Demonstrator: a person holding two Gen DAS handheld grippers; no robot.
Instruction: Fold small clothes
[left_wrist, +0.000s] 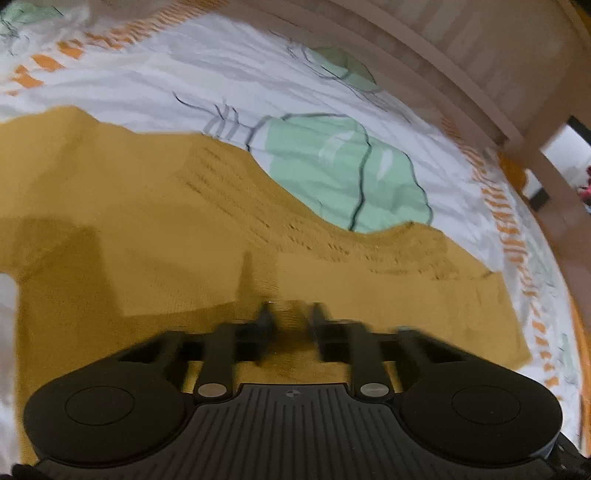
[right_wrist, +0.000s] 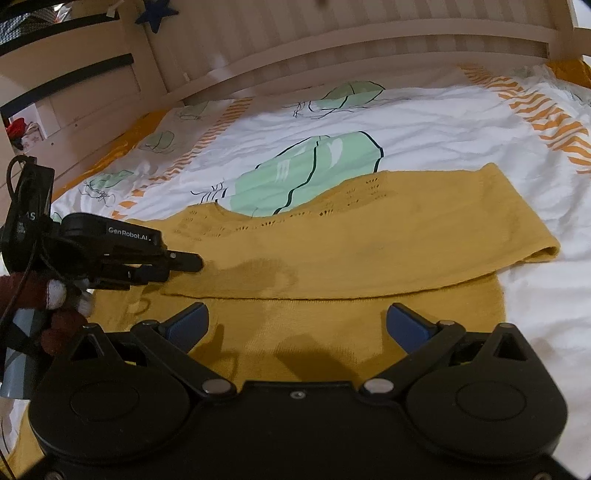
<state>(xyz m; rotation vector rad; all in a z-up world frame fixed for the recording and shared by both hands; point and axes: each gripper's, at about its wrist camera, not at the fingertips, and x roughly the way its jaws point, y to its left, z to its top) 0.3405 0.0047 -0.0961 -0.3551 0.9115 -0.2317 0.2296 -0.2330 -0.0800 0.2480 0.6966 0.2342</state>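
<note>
A mustard-yellow knit garment (right_wrist: 351, 251) lies flat on the bed, with its far part folded over toward me along a straight edge. It also fills the left wrist view (left_wrist: 184, 229), which is blurred. My left gripper (left_wrist: 290, 314) is low over the cloth with its fingers a narrow gap apart, and yellow cloth shows between them. In the right wrist view the left gripper (right_wrist: 192, 263) sits at the garment's left end, touching the cloth. My right gripper (right_wrist: 295, 321) is open wide and empty, just above the garment's near part.
The bed has a white sheet (right_wrist: 424, 125) with green shapes and orange stripes. A pale wooden slatted rail (right_wrist: 332, 40) runs along the far side, and a wooden bed post (left_wrist: 546, 177) stands at the right of the left wrist view.
</note>
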